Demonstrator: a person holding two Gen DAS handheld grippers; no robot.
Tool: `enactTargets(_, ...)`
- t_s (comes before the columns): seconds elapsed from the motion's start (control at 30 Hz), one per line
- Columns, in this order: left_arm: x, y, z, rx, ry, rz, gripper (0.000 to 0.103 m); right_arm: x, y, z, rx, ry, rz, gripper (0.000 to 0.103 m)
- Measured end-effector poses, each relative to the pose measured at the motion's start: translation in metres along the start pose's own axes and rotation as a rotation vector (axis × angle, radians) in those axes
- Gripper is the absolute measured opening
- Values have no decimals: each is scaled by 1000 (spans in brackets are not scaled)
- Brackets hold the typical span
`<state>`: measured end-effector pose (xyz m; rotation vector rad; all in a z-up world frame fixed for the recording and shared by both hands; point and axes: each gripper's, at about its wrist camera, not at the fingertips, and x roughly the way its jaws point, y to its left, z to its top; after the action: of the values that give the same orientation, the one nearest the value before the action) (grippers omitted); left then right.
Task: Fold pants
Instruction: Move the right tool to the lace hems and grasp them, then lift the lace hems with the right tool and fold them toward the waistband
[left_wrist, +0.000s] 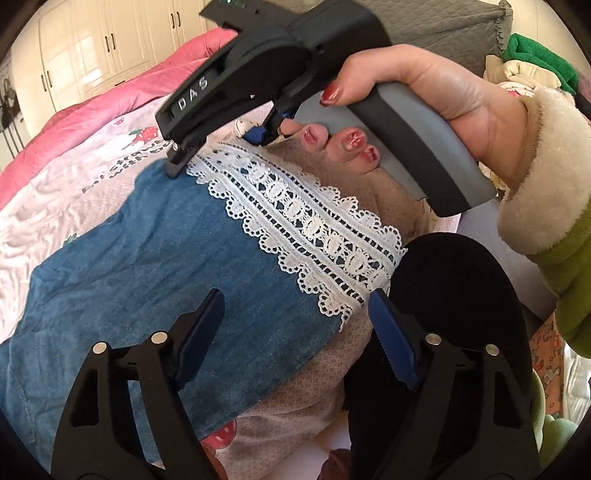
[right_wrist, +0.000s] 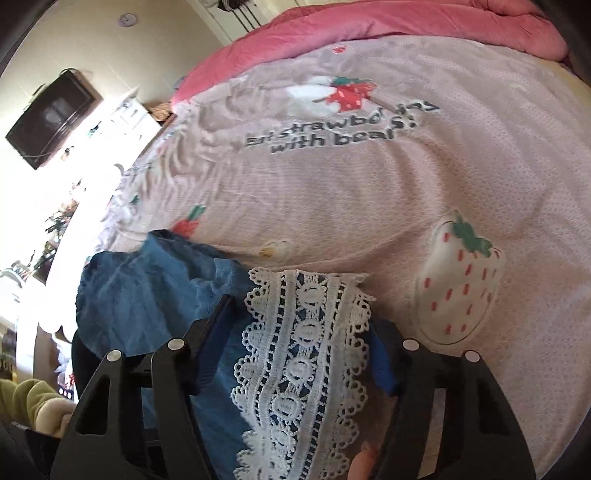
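Blue denim pants (left_wrist: 147, 266) with a white lace hem (left_wrist: 306, 229) lie on the pink strawberry bedsheet (left_wrist: 48, 206). My left gripper (left_wrist: 295, 332) is open, its fingers straddling the near end of the lace hem. My right gripper (left_wrist: 218, 155) is at the far end of the hem, fingers down on the cloth. In the right wrist view the right gripper (right_wrist: 299, 339) is open with the lace hem (right_wrist: 306, 332) and the denim (right_wrist: 147, 291) between its fingers, not pinched.
A pink quilt (left_wrist: 110, 99) lies along the bed's far side. A pile of clothes (left_wrist: 532, 70) sits by a grey cushion at the right. White wardrobes (left_wrist: 92, 48) stand behind. A wall TV (right_wrist: 51, 114) shows in the right wrist view.
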<state>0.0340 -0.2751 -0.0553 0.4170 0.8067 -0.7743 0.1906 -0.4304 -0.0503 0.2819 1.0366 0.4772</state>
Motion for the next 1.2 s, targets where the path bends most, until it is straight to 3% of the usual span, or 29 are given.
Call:
enactTargets(0.07, 1, 0, -1, 0, 3, -2, 73, 2, -4, 0, -1, 3, -66, 65)
enactTargets(0.17, 0, -1, -2, 8, 0, -5, 73, 4, -13, -2, 29, 5, -46, 65)
enactTargets(0.23, -1, -2, -2, 14, -7, 0, 73, 7, -13, -3, 28, 7, -38, 72)
enactTargets(0.33, -2, -4, -3, 12, -4, -1, 73, 11, -11, -4, 33, 11, -30, 74)
enactTargets(0.37, -1, -4, -3, 15, -3, 2, 73, 11, -9, -4, 33, 12, -18, 72)
enactTargets(0.43, 1, -5, -3, 15, 1, 5, 73, 10, -3, -3, 29, 20, 16, 56)
enactTargets(0.53, 1, -6, -4, 17, 4, 1, 73, 2, 9, -4, -2, 10, 68, 39)
enactTargets(0.7, 3, -15, -4, 49, -4, -14, 72, 4, 4, -5, -3, 23, 5, 37)
enactTargets(0.87, 16, -17, -7, 79, 15, 24, 62, 10, -4, -10, 33, 39, 19, 42)
enactTargets(0.97, 17, -7, -4, 46, 7, 7, 54, 10, -1, -10, 35, 46, 57, 21)
enactTargets(1.03, 15, 6, -2, -9, 12, -36, 47, 5, 5, -7, 26, 32, 66, 21)
enactTargets(1.13, 12, 29, -1, -73, 10, -86, 29, -5, 11, -2, 25, 7, 88, 20)
enactTargets(1.2, 9, 36, -1, -102, 8, -107, 27, -8, 14, 1, 20, 2, 78, 20)
